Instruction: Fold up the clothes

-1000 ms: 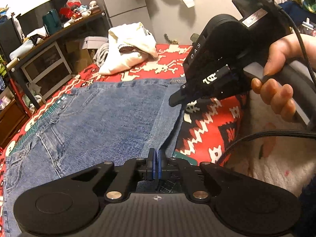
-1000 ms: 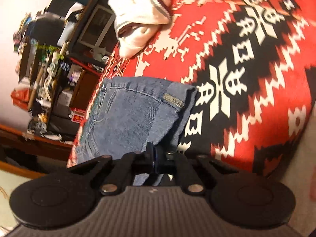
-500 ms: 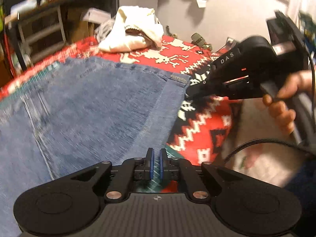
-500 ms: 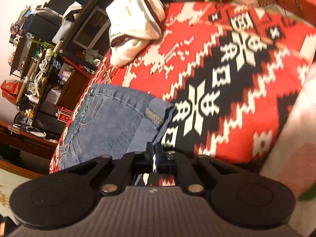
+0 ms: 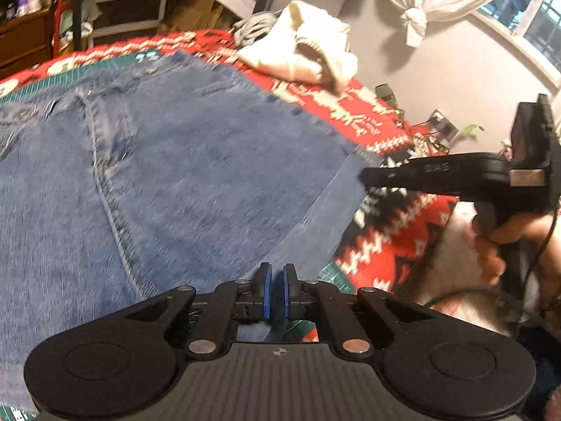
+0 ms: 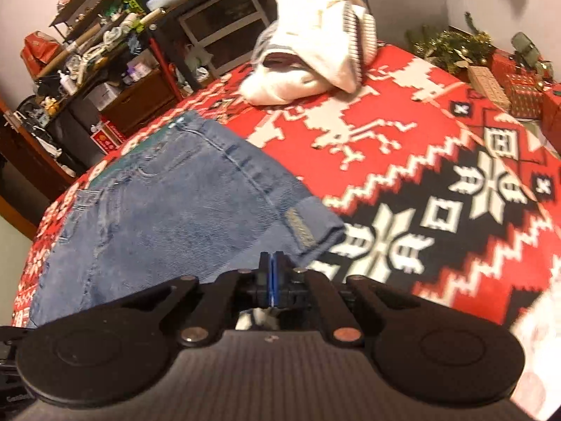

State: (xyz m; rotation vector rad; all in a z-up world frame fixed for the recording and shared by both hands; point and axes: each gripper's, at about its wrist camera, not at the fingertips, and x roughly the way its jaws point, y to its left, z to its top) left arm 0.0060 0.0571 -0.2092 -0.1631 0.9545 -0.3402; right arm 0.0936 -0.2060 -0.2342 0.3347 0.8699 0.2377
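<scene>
Blue jeans (image 5: 175,175) lie spread flat on a red, white and black patterned blanket (image 5: 385,245). My left gripper (image 5: 276,273) hovers over the near hem with its blue pads (image 5: 265,289) slightly apart and denim showing through the gap. A hand holds my right gripper (image 5: 366,179), whose tip touches the hem's far corner. In the right wrist view the jeans (image 6: 175,228) end at a turned-up corner with a small label, and the right gripper (image 6: 272,263) is shut just behind that edge. I see no cloth between its pads.
A heap of white clothes (image 5: 301,52) (image 6: 315,59) sits at the far side of the blanket (image 6: 420,140). Cluttered shelves and drawers (image 6: 105,52) stand beyond the bed. Wrapped boxes and greenery (image 6: 491,70) line the far right; a knotted curtain (image 5: 420,0) hangs by the wall.
The left pads, shut on the hem a second ago, have parted. Both grippers have swung so the jeans look flatter and wider. The right gripper has dropped level at the hem corner.
</scene>
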